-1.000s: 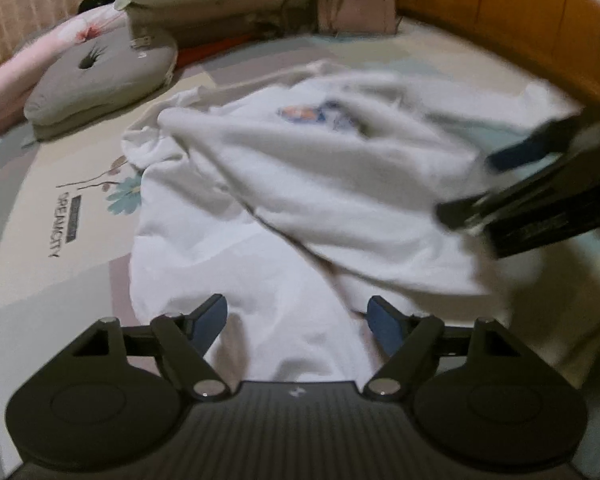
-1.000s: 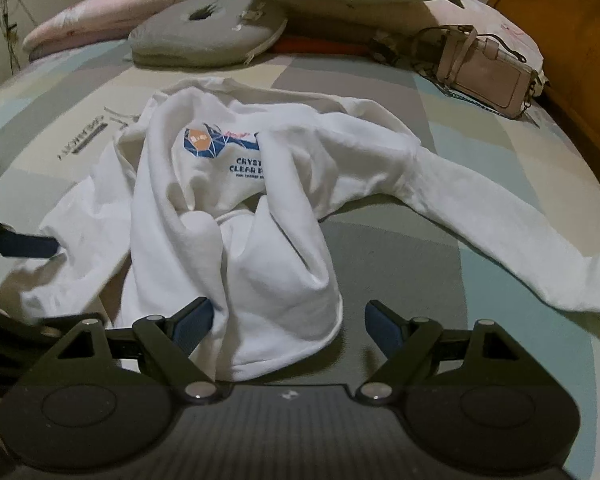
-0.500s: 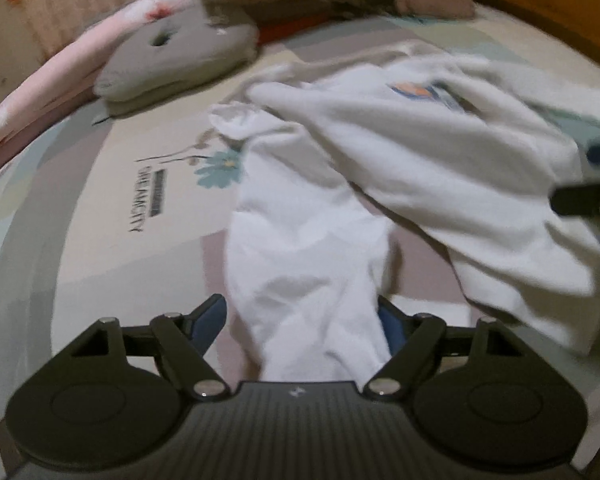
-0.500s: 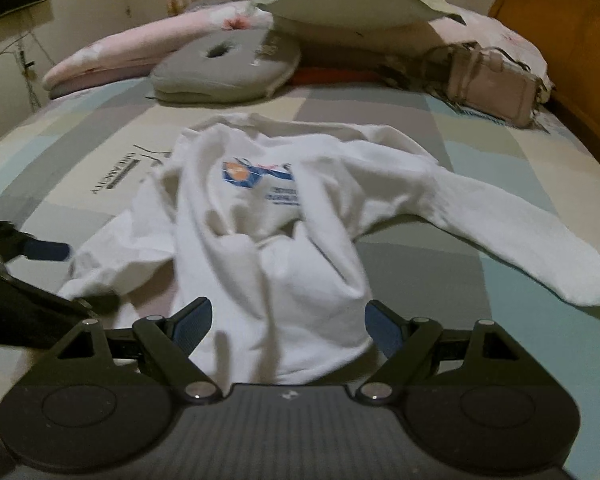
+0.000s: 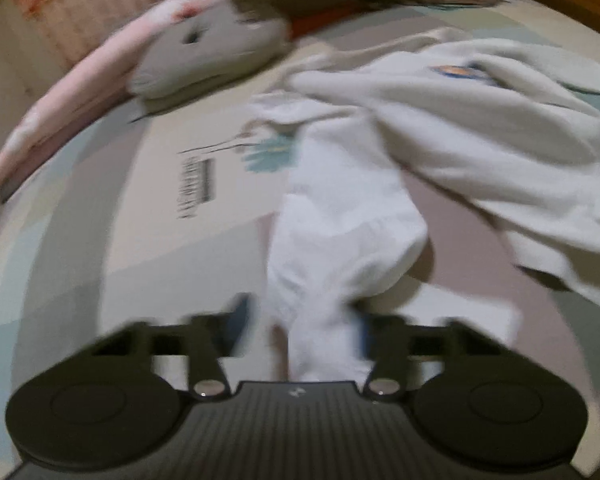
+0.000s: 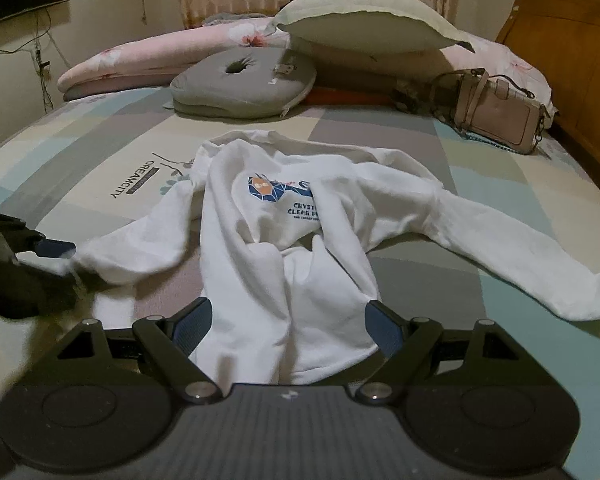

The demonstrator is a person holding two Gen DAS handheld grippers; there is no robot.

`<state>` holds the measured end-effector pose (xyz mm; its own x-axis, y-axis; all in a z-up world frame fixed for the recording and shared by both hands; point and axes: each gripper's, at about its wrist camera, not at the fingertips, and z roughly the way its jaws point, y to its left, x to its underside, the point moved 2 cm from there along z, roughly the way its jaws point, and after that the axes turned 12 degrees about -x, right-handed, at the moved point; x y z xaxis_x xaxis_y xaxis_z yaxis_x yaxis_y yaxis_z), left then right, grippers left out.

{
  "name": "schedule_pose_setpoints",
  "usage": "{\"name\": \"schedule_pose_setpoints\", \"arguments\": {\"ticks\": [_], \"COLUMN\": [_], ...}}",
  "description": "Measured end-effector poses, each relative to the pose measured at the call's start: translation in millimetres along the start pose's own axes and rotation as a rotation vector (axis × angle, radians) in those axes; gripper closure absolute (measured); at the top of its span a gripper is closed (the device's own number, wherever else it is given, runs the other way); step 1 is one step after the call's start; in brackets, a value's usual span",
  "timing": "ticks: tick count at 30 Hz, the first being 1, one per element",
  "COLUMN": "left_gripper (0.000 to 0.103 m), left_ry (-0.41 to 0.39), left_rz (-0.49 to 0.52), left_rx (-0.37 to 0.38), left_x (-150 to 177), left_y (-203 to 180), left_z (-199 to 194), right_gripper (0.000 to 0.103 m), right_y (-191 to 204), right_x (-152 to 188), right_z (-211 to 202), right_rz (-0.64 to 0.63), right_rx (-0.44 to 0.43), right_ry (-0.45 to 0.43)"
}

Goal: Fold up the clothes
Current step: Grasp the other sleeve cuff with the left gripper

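Observation:
A white long-sleeved sweatshirt (image 6: 284, 240) with a blue and orange chest print lies crumpled on the bed, one sleeve stretched out to the right (image 6: 520, 256). My right gripper (image 6: 288, 322) is open, and the bottom hem of the sweatshirt lies between its fingers. My left gripper (image 5: 300, 320) straddles the end of the other sleeve (image 5: 340, 240); its jaws stand partly apart around the cloth, and this view is blurred. In the right wrist view the left gripper (image 6: 40, 264) sits at the left edge, at that sleeve's tip.
A grey round cushion (image 6: 244, 84), a pink floral bolster (image 6: 140, 60), a large pillow (image 6: 364, 20) and a pink handbag (image 6: 496, 112) line the far side of the bed (image 6: 500, 176). A wooden headboard (image 6: 572, 60) rises at the right.
My left gripper has swung left off the sweatshirt's body to the left sleeve end, and its jaws have narrowed around the sleeve. My right gripper has lifted its view slightly and stays open at the hem.

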<state>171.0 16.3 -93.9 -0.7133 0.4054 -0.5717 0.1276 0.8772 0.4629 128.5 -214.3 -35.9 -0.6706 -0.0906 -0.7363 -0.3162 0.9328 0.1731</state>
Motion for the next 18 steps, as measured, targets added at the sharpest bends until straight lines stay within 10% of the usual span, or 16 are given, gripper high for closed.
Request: {"name": "schedule_pose_setpoints", "arguments": {"ticks": [18], "left_gripper": [0.096], "left_ry": [0.037], "left_rz": [-0.137], "left_rx": [-0.096], "left_x": [-40], "left_y": [123], "left_z": [65], "right_gripper": [0.016], "right_y": [3], "right_x": [-6], "right_z": [4], "right_rz": [0.007], "right_rx": [0.01], "right_ry": [-0.008]}}
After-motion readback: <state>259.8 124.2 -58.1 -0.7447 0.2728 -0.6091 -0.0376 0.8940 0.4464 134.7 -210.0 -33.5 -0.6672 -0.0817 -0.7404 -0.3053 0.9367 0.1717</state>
